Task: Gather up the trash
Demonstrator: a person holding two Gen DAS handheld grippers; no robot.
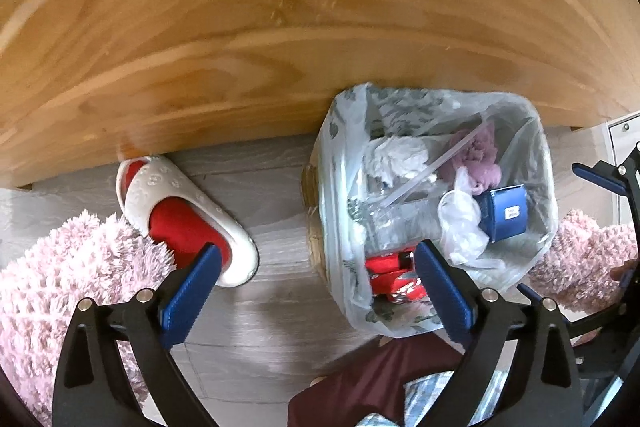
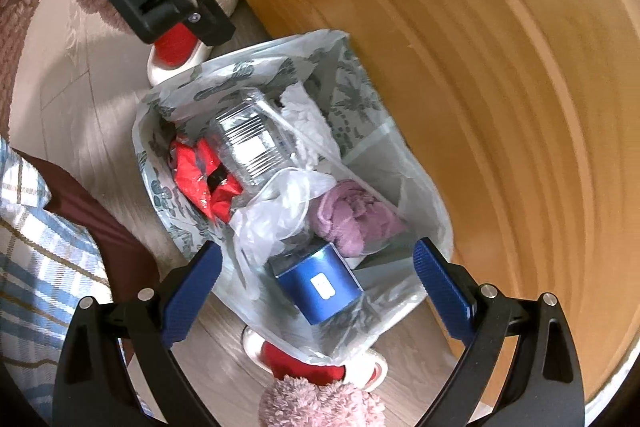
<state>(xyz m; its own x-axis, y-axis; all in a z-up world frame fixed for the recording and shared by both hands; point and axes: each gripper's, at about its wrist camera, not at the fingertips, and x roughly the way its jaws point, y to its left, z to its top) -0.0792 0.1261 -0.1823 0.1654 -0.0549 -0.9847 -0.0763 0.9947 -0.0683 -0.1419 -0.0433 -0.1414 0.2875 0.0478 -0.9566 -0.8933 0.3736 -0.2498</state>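
Left gripper [image 1: 316, 281] wide, empty, above bin bag [image 1: 340, 155]; right gripper [image 2: 318, 283] likewise, blue box [image 2: 320, 287] at twelve o'clock, dropped among trash.

A bin [image 1: 316, 211] lined with a plastic bag [image 1: 340, 147] stands on the floor [image 1: 260, 327] just before the wooden table edge [image 1: 280, 27]. In the bag lie a box [image 2: 320, 283] nearest, a wad of cloth [image 2: 352, 215] beyond it, a clear container [image 2: 252, 147] farther left, a crumpled wrapper [image 2: 196, 171] at its left and tissue [image 2: 304, 115] at the far side. A slippered foot [image 1: 184, 215] stands left of the bin, another foot [image 2: 320, 367] on its near side.
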